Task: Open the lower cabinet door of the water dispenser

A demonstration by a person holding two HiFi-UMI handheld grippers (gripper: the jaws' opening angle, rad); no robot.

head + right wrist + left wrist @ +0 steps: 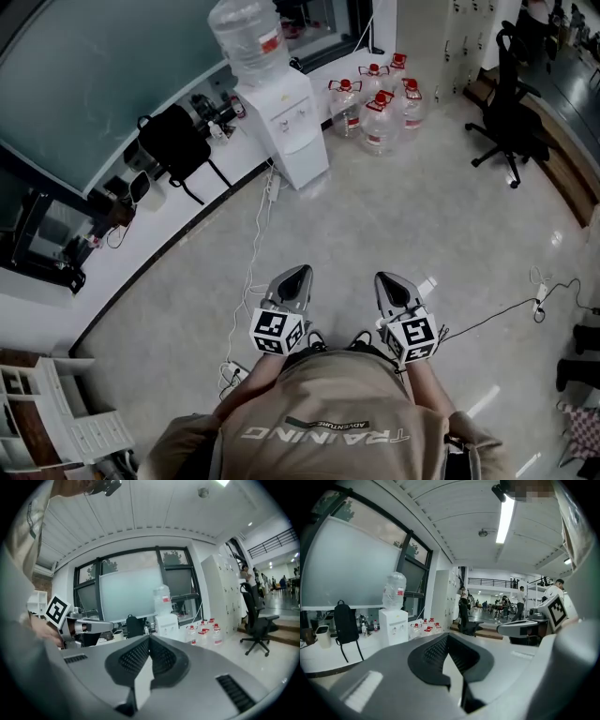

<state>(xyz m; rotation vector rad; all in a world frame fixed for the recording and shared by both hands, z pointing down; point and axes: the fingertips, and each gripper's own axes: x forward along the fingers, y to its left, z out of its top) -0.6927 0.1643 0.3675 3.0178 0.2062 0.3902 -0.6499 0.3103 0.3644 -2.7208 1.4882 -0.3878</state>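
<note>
- Your left hand-held gripper (294,278) has its jaws pressed together with nothing between them. It is held low in front of you over the floor (375,225).
- Your right hand-held gripper (392,283) is also pressed together and empty. It is level with the left one, at its 3 o'clock.
- The dispenser (286,122) stands against the wall at 12 o'clock from the left hand-held gripper, well apart from both.
- Its lower door (311,161) lies flush with the front, with neither hand-held gripper touching it.
- A bottle (246,37) sits upside down on top of the dispenser.
- Jugs (380,103) with red caps stand on the floor at the dispenser's 3 o'clock.
- A black backpack (173,141) leans on the bench (141,234) at its 9 o'clock.
- A white cable (253,262) runs down the floor from the dispenser toward 6 o'clock.
</note>
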